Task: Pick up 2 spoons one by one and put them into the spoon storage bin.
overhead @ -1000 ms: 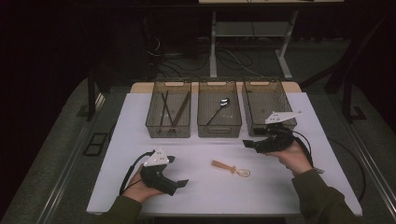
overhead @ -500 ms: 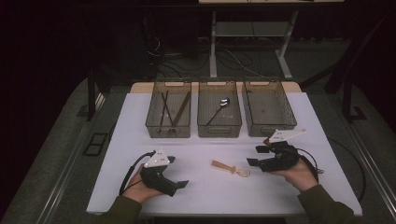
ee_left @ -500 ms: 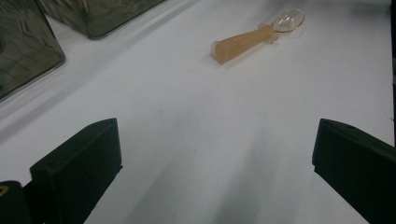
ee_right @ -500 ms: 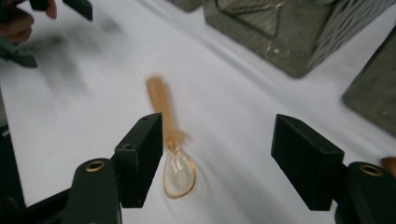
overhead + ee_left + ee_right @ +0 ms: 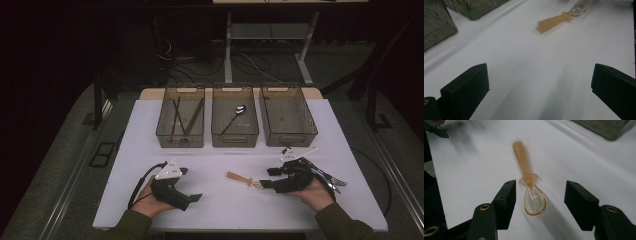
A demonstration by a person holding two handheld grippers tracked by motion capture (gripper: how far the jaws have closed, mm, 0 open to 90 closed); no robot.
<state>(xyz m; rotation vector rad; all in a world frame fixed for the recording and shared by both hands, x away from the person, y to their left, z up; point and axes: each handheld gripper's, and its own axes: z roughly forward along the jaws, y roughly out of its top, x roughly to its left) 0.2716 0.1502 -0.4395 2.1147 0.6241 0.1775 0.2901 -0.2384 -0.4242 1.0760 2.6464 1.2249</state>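
A small spoon (image 5: 243, 179) with an orange handle and a clear bowl lies on the white table (image 5: 220, 160), front centre. My right gripper (image 5: 267, 178) is open and low over the table, one jaw on each side of the spoon's bowl (image 5: 534, 200) without touching it. The right gripper view has the spoon's handle (image 5: 523, 160) pointing away from the right gripper (image 5: 540, 188). My left gripper (image 5: 190, 184) rests open at the front left with nothing between its jaws. From the left gripper (image 5: 540, 75) the spoon (image 5: 556, 19) lies farther off.
Three see-through grey bins stand in a row at the back. The left bin (image 5: 181, 131) holds dark chopsticks, the middle bin (image 5: 235, 134) a metal spoon (image 5: 234, 116), and nothing shows in the right bin (image 5: 288, 117). Some metal cutlery (image 5: 330, 178) lies beside the right hand.
The right gripper came from beside the right bin toward the front and left, down to the spoon's bowl. The left gripper and the spoon have stayed put.
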